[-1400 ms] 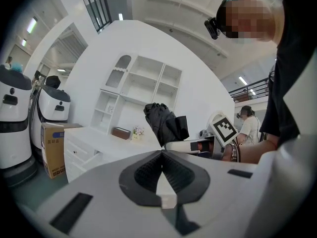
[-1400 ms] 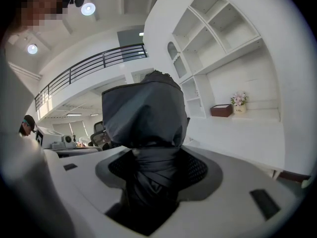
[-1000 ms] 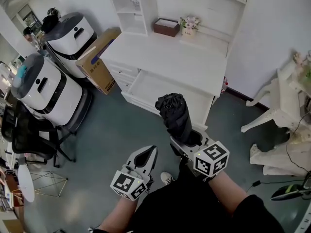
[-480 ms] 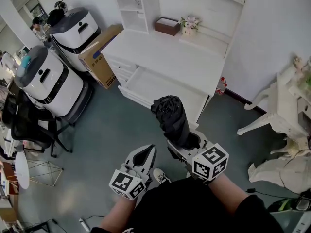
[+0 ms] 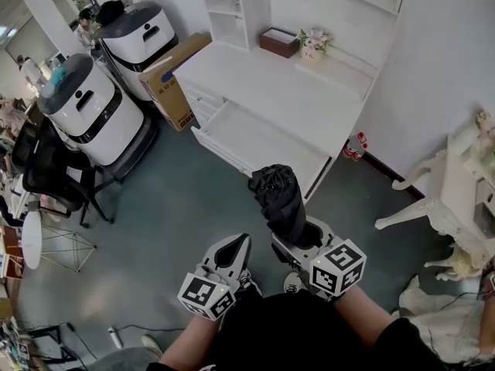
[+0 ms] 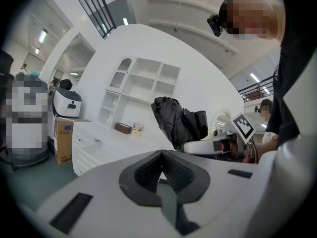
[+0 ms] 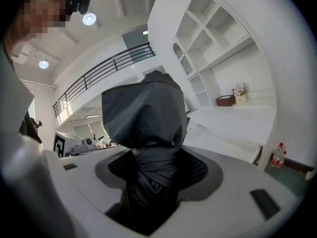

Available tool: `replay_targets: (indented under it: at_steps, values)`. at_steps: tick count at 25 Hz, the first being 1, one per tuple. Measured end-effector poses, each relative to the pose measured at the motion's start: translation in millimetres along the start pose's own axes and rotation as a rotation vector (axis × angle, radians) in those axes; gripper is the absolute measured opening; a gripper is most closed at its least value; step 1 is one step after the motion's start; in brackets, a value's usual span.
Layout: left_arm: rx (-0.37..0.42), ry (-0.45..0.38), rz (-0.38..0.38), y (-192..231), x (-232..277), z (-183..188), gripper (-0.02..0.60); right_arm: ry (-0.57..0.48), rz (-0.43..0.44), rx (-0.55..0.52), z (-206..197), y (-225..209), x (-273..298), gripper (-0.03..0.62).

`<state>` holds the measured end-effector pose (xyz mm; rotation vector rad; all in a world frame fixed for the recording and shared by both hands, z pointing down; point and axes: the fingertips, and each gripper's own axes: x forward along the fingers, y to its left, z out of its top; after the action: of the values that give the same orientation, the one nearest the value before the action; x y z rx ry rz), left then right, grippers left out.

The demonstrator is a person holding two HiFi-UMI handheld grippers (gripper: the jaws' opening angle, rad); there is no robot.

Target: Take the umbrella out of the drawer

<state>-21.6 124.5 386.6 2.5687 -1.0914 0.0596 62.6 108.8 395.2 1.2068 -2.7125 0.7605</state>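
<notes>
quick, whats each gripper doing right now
Left gripper: closed, holding nothing.
Right gripper: closed on the umbrella, which is out of the drawer.

I see the white desk [image 5: 286, 91] standing on the grey-green floor [image 5: 178, 207], with its drawer [image 5: 255, 141] pulled open at the front. At the back of the desk top, a brown box [image 5: 279, 42] sits just beside a small flower pot [image 5: 313, 43]. On the floor, a cardboard box [image 5: 174, 79] stands just beside the desk's left end, and two bottles [image 5: 353, 146] stand at its right end.
</notes>
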Motion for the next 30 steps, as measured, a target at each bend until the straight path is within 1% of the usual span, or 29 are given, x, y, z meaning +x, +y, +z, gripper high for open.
replay_targets:
  at_steps: [5,11,15,22,30]
  values:
    - [-0.02,-0.004,0.04,-16,-1,-14,0.003,0.023,0.03,0.0,-13,-4,-17,0.249]
    - [-0.027,0.003,0.061,-28,2,-27,0.003,0.038,0.044,0.009,-24,-11,-29,0.249]
    - [-0.025,0.004,0.057,-31,1,-24,0.003,0.033,0.047,0.016,-23,-8,-33,0.249]
    - [0.001,0.0,0.046,-45,-2,-20,0.003,0.015,0.053,0.013,-23,-2,-44,0.249]
    - [0.007,0.004,0.046,-45,-3,-19,0.003,0.012,0.051,0.011,-21,-3,-44,0.249]
